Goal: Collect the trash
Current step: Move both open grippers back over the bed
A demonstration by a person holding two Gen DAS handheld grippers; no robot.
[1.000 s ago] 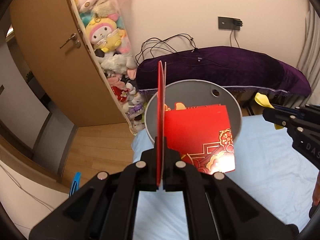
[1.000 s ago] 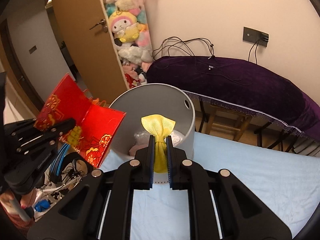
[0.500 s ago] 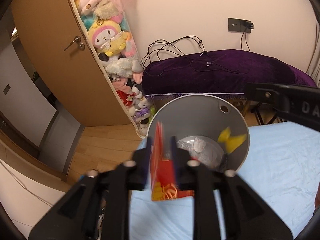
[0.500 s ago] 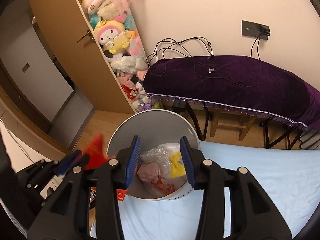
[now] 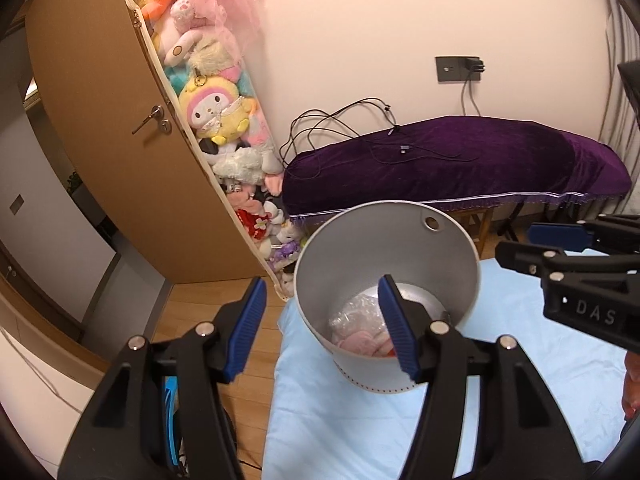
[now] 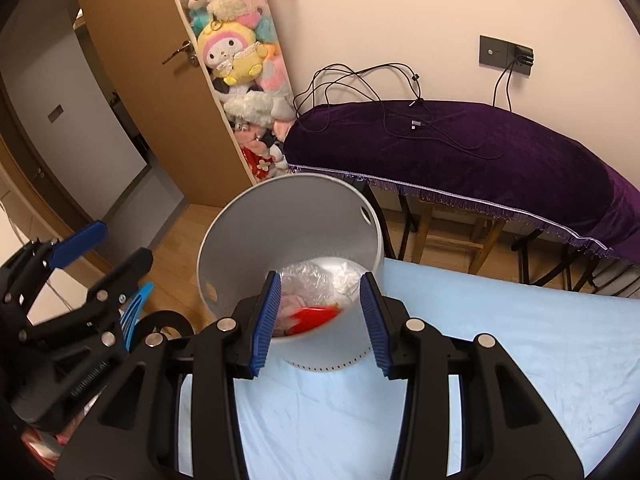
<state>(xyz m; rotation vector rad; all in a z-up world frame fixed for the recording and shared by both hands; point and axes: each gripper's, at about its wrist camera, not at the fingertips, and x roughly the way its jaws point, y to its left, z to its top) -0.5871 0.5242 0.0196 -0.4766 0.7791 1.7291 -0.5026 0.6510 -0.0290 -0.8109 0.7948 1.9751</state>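
Observation:
A grey round trash bin (image 5: 420,240) stands on the light blue bed sheet (image 5: 340,420); it also shows in the right wrist view (image 6: 256,240). Inside it lie clear plastic wrap (image 6: 308,280), a pink item (image 5: 360,344) and a blurred red envelope (image 6: 314,316). My left gripper (image 5: 322,326) is open and empty, just in front of and above the bin. My right gripper (image 6: 320,320) is open and empty over the bin's near rim. Each gripper shows in the other's view, the right one (image 5: 560,252) and the left one (image 6: 92,256).
A purple velvet-covered bench (image 5: 460,164) with black cables (image 5: 340,128) stands behind the bin against the wall. A hanging organiser of plush toys (image 5: 224,120) covers a wooden door (image 5: 100,140) at left. Wood floor (image 5: 192,312) lies beside the bed edge.
Both grippers have opened. The left let go of the red envelope and the right let go of the yellow bow; both dropped into the bin. Both grippers drew back and up.

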